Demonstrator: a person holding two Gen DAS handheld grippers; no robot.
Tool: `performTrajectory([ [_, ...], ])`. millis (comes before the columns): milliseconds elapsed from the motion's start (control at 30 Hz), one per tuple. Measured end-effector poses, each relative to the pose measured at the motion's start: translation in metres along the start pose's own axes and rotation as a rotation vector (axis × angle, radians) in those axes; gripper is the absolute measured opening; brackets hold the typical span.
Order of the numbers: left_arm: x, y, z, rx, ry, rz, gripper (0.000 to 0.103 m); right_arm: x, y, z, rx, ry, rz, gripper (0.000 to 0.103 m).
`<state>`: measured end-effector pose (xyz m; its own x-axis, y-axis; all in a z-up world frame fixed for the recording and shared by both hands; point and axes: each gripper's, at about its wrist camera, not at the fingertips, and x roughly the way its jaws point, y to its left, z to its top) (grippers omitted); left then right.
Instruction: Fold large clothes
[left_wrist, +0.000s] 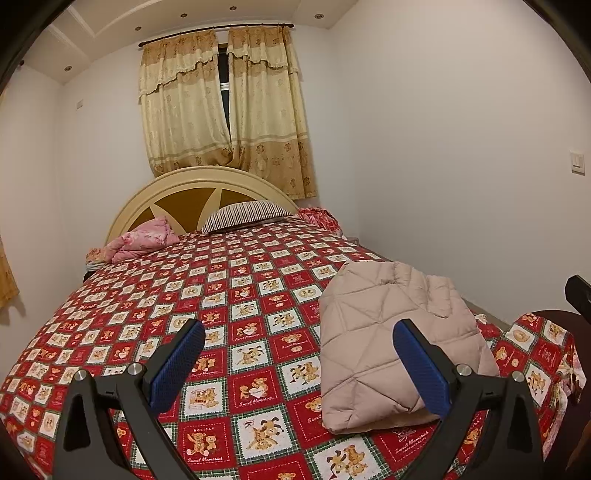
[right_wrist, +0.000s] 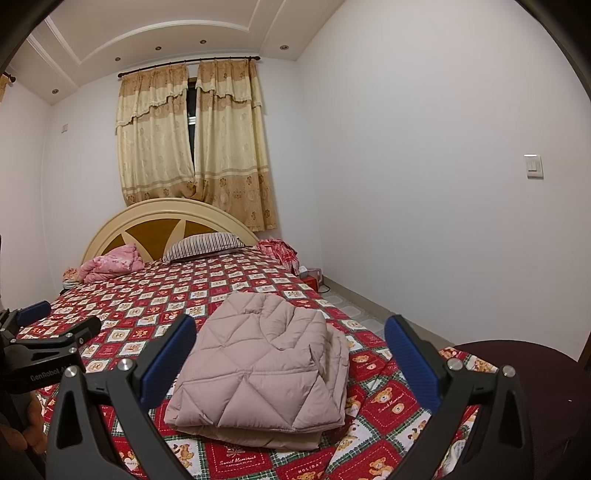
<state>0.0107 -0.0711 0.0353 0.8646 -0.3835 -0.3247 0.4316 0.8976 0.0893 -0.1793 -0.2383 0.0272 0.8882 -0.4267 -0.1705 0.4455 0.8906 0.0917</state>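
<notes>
A folded pink quilted jacket (right_wrist: 264, 363) lies on a bed (left_wrist: 258, 295) covered in a red teddy-bear patchwork spread. In the right wrist view it sits straight ahead of the right tool (right_wrist: 290, 354), framed between the two blue-padded fingers (right_wrist: 168, 360), which stand spread wide and touch nothing. The jacket rests in a squared bundle, its layers stacked, with one folded edge nearest the tool.

The left tool (left_wrist: 299, 363) is likewise spread and grips nothing. From its view the jacket (left_wrist: 391, 350) lies ahead and to the right, partly behind the right-hand blue finger (left_wrist: 421, 373); whether that finger touches the fabric cannot be told. In the right wrist view the left tool (right_wrist: 55, 325) shows at the left edge, beside the jacket and apart from it.

Far ahead of both tools, at the head of the bed, a striped pillow (left_wrist: 245, 216) leans against a cream and brown arched headboard (left_wrist: 184, 192), with a bunched pink blanket (left_wrist: 142, 240) to its left and a red checked cloth (left_wrist: 319, 218) to its right. Cream floral curtains (left_wrist: 221, 110) hang above the headboard. A dark rounded cushion (right_wrist: 535, 387) sits to the right of the right tool, at the bed's near corner.
</notes>
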Motion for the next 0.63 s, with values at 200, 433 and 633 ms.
performTrajectory([
  [200, 0.001, 0.003, 0.001, -0.018, 0.004, -0.016, 0.102, 0.0, 0.002, -0.002, 0.001, 0.006, -0.005, 0.103],
  [433, 0.006, 0.006, 0.0, -0.023, 0.016, -0.042, 0.102, 0.002, 0.001, -0.005, 0.012, 0.018, -0.009, 0.103],
  [633, 0.018, 0.017, -0.001, -0.038, 0.05, -0.01, 0.102, 0.005, -0.003, -0.008, 0.03, 0.033, -0.025, 0.103],
])
